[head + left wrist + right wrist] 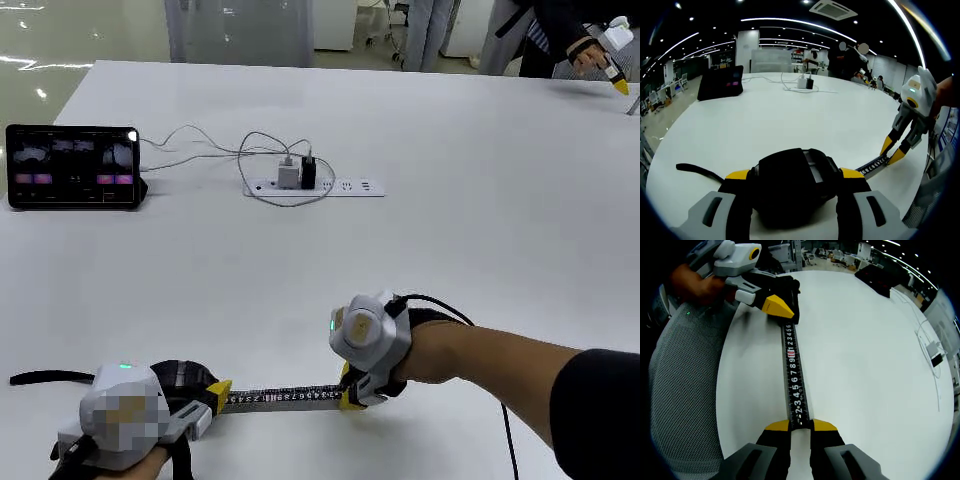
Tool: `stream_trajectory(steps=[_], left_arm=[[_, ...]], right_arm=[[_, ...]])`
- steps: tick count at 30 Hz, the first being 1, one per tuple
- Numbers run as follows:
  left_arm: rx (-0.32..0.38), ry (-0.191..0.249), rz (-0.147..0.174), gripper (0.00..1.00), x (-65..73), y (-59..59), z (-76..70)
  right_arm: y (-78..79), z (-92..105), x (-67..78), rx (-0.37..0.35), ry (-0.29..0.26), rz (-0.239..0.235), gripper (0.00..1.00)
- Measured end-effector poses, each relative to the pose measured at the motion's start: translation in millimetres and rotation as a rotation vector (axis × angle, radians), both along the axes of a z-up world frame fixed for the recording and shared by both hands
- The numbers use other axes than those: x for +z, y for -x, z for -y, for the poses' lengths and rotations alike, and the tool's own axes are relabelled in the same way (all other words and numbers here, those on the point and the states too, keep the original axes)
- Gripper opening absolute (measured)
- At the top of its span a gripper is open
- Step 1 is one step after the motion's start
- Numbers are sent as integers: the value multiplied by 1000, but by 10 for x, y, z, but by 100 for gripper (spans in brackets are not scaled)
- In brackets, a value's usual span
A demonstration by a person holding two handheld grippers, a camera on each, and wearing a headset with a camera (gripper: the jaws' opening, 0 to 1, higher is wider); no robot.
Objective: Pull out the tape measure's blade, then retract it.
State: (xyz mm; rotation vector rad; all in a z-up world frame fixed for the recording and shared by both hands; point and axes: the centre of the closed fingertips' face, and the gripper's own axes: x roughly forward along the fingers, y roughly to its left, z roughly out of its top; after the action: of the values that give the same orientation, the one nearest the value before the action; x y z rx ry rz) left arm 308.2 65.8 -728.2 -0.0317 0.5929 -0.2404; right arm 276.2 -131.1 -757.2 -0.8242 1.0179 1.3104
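Observation:
A black tape measure case (pixel 792 182) sits on the white table, clamped between the yellow-tipped jaws of my left gripper (pixel 795 175). In the head view the left gripper (pixel 205 397) is at the bottom left with the case (pixel 180 380) in it. The black blade (pixel 282 397) with white numbers runs out to the right, flat above the table. My right gripper (pixel 350 395) is shut on the blade's end. In the right gripper view the blade (pixel 792 375) stretches from my right gripper (pixel 800 424) up to the case (pixel 785 292). A black wrist strap (pixel 45 377) trails left from the case.
A dark tablet (pixel 72 166) stands at the left. A white power strip (pixel 315 186) with plugged chargers and looping cables lies mid-table. At the far right corner another person's hand (pixel 590 50) holds a yellow-tipped tool. The table's near edge is close below my grippers.

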Motion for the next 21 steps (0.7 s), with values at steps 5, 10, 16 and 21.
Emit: stream_trajectory(steps=[5,10,16,21], left_arm=[[0,1,0,64,1,1,0],[-1,1,0,64,0,4,1],[-2,1,2,64,-4,6,2],[-2,2,2,64,-6,7,0]], right_arm=[[11,-25,6,19,-5,10,10],[7,-46,4,14,-9,7,10],[8,-73,-1,8,-8,8,10],[14,-100,3,8,-13,8,10]])
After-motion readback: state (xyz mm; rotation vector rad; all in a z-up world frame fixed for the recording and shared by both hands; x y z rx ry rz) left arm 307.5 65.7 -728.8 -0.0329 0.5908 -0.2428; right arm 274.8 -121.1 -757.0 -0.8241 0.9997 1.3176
